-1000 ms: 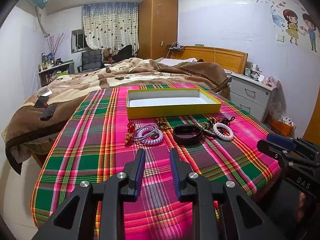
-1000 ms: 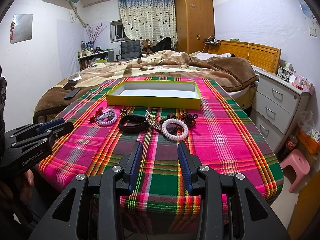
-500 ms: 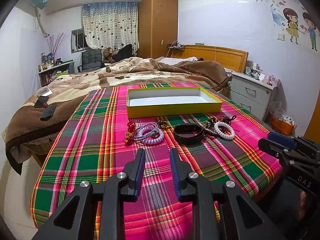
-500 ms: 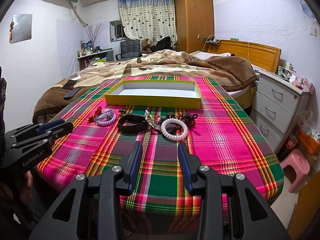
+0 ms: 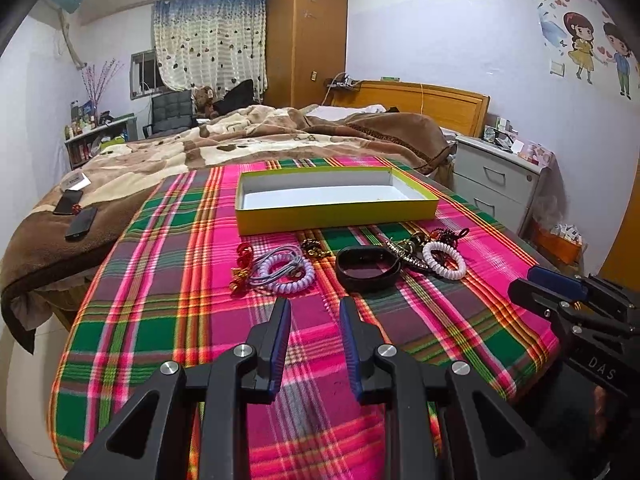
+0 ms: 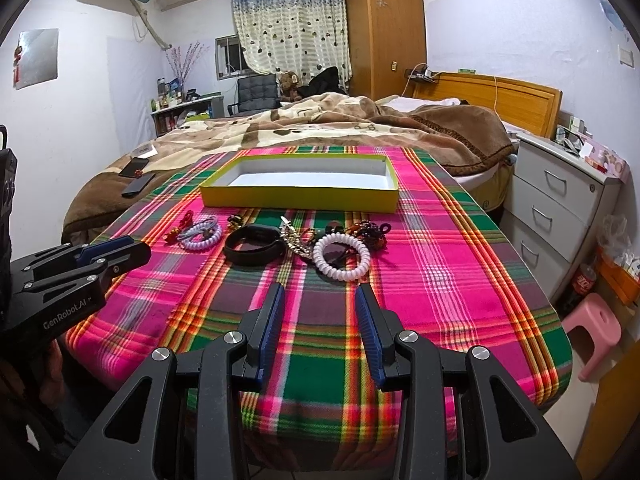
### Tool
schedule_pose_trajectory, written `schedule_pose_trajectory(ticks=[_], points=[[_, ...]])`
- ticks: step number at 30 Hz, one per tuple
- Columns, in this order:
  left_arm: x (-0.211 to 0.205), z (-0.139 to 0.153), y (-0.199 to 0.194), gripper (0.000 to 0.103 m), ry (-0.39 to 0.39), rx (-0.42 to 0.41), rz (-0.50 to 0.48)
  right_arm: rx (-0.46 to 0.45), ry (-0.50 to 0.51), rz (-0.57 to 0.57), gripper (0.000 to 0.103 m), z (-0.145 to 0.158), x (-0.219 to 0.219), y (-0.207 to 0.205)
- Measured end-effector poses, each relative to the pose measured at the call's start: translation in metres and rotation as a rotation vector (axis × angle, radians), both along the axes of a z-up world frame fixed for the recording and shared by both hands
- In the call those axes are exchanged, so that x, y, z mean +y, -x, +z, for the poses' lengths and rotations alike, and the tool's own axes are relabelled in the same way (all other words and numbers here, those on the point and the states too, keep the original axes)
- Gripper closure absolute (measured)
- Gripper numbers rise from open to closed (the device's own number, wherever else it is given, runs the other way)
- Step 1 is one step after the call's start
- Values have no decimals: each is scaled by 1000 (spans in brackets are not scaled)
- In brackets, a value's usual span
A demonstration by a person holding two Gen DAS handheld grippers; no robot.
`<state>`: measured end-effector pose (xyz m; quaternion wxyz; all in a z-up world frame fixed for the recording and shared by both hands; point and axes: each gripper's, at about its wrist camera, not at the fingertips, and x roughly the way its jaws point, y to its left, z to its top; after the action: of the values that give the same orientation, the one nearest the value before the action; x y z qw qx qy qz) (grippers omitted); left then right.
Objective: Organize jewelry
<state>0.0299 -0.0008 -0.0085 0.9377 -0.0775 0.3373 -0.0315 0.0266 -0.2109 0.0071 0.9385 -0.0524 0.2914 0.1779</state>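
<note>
An empty yellow box (image 5: 336, 216) (image 6: 298, 198) with a white inside sits mid-table. In front of it lies a row of jewelry: a red ornament (image 5: 239, 270), a lilac coil bracelet (image 5: 286, 274) (image 6: 200, 236), a black band (image 5: 367, 268) (image 6: 256, 244), a gold chain piece (image 6: 294, 240), a white coil bracelet (image 5: 444, 260) (image 6: 342, 258) and dark beads (image 6: 368, 232). My left gripper (image 5: 314, 308) is open and empty, just short of the lilac bracelet. My right gripper (image 6: 319, 292) is open and empty, short of the white bracelet.
The table carries a pink and green plaid cloth (image 5: 160, 280). Behind it is a bed with a brown blanket (image 5: 200, 148) and phones (image 5: 80, 222). A grey drawer unit (image 6: 560, 208) and a pink stool (image 6: 596, 328) stand to the right.
Both grippers have moved slightly forward toward the jewelry row; the objects look a little closer. Nothing was taken or moved.
</note>
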Motion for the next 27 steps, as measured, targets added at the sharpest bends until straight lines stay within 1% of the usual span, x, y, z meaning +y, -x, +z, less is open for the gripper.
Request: schedule_pose_trajectory(ticks=[2, 3, 4, 6, 8, 14, 20, 22, 27], points=[[-1, -1, -8, 78, 6, -13, -6, 10, 3, -3, 66, -2, -1, -8], [-1, -1, -13, 78, 13, -3, -9, 15, 4, -5, 66, -2, -1, -12], [-2, -2, -18, 78, 17, -20, -12, 21, 2, -6, 66, -3, -1, -16], [-3, -4, -29, 78, 20, 0, -19, 39, -4, -12, 66, -6, -2, -25], [-4, -7, -40, 78, -5, 22, -23, 58, -4, -20, 66, -9, -3, -36], [-5, -12, -68, 78, -14, 72, -35, 122, 0, -44, 66, -18, -5, -65], [-10, -14, -90, 78, 6, 71, -50, 196, 5, -64, 66, -29, -8, -93], [-12, -15, -95, 78, 6, 79, -55, 219, -7, -63, 66, -31, -9, -100], [-16, -18, -105, 78, 5, 100, -66, 242, -1, -64, 66, -33, -7, -111]])
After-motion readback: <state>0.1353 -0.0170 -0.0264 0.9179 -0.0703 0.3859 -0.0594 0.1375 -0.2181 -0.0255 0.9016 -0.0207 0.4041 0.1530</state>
